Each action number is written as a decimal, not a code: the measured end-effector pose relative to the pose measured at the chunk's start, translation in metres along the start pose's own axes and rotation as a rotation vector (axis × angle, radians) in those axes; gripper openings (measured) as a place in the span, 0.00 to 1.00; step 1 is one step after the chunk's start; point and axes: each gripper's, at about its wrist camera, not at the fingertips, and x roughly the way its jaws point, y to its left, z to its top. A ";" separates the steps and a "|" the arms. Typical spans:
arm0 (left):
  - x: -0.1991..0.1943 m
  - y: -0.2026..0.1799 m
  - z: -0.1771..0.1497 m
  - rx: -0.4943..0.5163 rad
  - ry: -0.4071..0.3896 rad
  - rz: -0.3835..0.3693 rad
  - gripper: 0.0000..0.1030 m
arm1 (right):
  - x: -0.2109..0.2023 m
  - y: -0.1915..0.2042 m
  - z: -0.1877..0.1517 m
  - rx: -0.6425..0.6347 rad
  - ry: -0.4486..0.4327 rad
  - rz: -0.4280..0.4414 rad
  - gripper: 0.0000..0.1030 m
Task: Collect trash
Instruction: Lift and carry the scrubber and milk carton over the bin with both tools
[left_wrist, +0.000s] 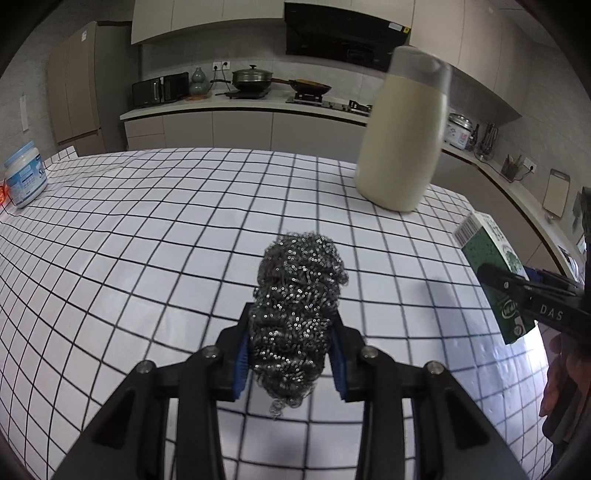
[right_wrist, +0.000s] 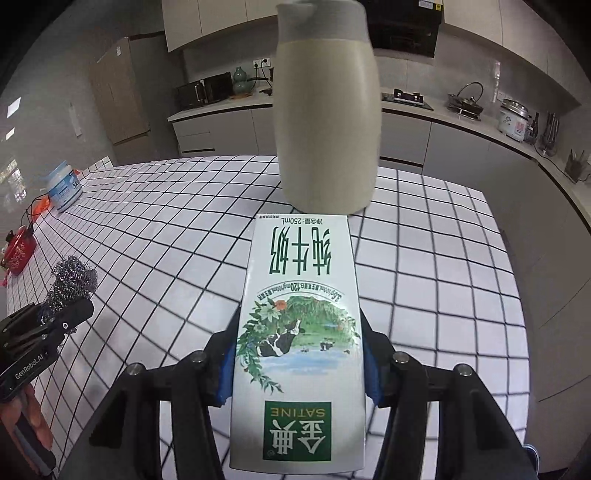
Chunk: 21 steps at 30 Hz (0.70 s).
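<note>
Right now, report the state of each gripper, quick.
Left gripper: shut on the grey steel-wool scouring ball.
Right gripper: shut on the white-and-green 250 mL milk carton.

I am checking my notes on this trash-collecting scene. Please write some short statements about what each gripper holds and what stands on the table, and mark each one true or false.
1. The left gripper is shut on a steel wool ball. True.
2. The right gripper holds a glass bottle. False: it is shut on a milk carton.
3. The cream jug stands upright on the checked tablecloth. True.
4. The milk carton lies flat on the table. False: it is held in the air, clear of the cloth.
5. A blue-and-white tub stands at the far left corner of the table. True.
</note>
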 end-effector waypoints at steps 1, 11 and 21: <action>-0.004 -0.006 -0.003 0.006 -0.004 -0.006 0.36 | -0.007 -0.003 -0.005 0.004 -0.003 -0.004 0.54; -0.028 -0.055 -0.024 0.066 -0.004 -0.068 0.36 | -0.068 -0.045 -0.051 0.059 -0.013 -0.068 0.54; -0.035 -0.087 -0.026 0.109 -0.009 -0.120 0.36 | -0.100 -0.071 -0.072 0.097 -0.009 -0.126 0.54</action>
